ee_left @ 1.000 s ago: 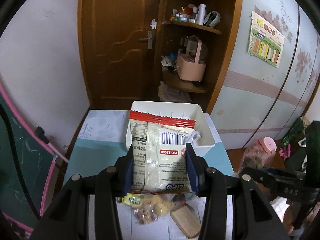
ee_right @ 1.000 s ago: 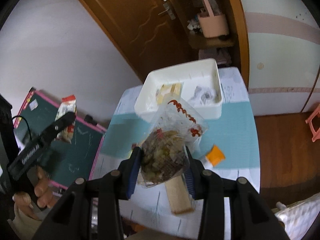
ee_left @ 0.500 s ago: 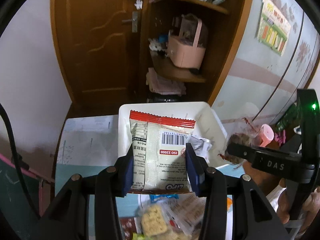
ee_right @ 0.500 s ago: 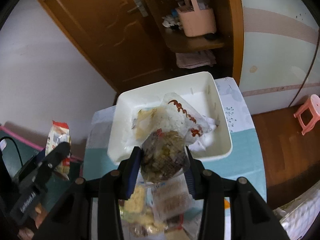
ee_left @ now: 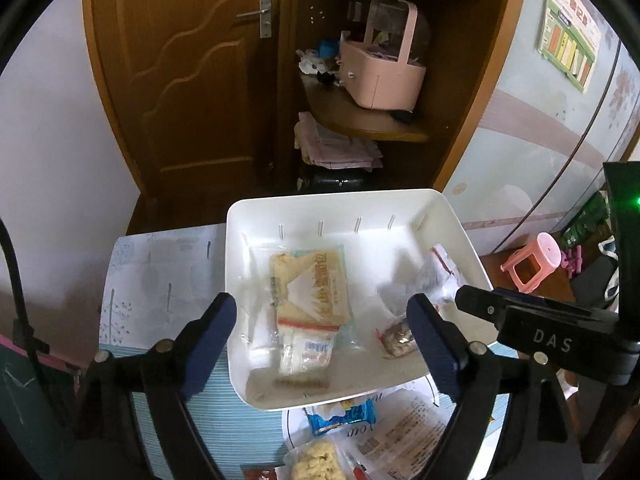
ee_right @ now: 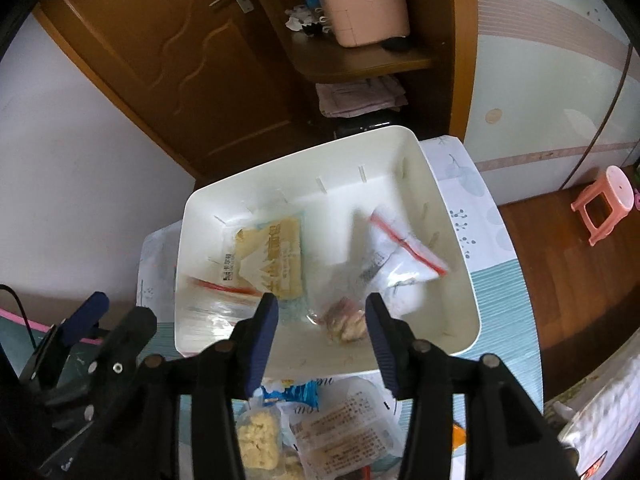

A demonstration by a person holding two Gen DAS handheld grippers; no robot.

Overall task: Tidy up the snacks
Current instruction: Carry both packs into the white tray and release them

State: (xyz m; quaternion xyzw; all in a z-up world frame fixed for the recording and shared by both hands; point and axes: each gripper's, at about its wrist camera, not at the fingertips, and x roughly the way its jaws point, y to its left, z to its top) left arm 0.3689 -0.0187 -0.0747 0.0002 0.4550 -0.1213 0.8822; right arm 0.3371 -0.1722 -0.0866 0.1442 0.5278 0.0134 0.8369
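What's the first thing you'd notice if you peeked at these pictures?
A big white bin on the table, with snack packets lying inside. Both pairs of blue-padded jaws are opening over it with nothing between them: the left gripper and the right gripper. More snacks wait in front.

My left wrist camera looks steeply down along my fingers, close over the white bin. My right wrist camera peers down just as near, angled from the bin's right side. Both share the bin, the brown door and the pink basket.
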